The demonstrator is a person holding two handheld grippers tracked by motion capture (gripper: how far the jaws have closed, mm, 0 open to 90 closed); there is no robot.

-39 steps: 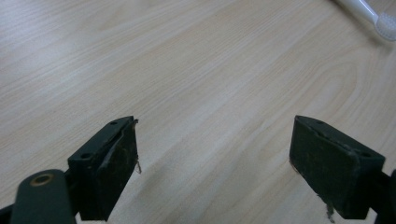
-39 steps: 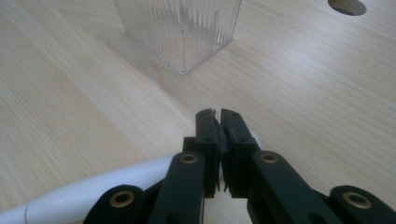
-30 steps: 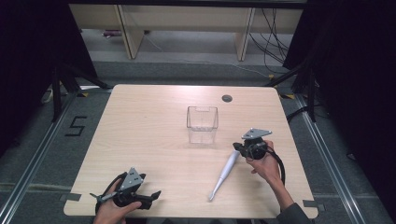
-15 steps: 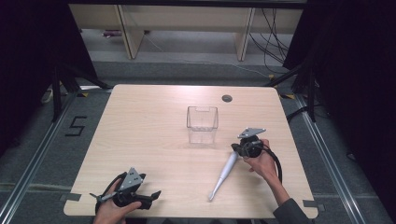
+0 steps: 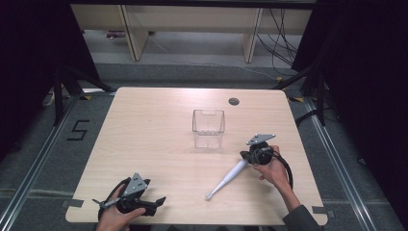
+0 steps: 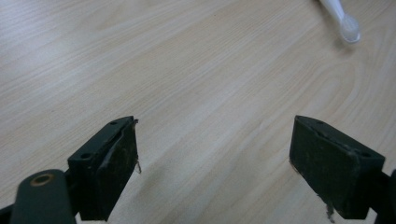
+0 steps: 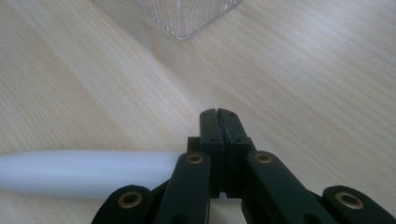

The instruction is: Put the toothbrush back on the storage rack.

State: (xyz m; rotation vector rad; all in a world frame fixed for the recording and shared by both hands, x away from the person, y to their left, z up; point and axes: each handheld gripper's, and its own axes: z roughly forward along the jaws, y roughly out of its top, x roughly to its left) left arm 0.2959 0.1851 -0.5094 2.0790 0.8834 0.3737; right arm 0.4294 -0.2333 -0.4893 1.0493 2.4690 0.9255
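A long white stick-shaped tool (image 5: pixel 226 180) lies slanted on the wooden table (image 5: pixel 144 134), right of centre. My right gripper (image 5: pixel 246 157) sits at its upper end, held in a hand. In the right gripper view the jaws (image 7: pixel 218 112) are pressed flat together with nothing between the tips. The white tool (image 7: pixel 84 172) runs off to the left from under the gripper's body. My left gripper (image 5: pixel 156 202) rests at the front left edge, its jaws (image 6: pixel 215 154) wide open over bare wood. The tool's far tip (image 6: pixel 348 28) shows beyond them.
A clear square plastic container (image 5: pixel 208 127) stands upright mid-table, just beyond the right gripper, and its ribbed base (image 7: pixel 187 14) is close ahead of the shut jaws. A round cable hole (image 5: pixel 234 101) lies near the far edge. Dark floor surrounds the table.
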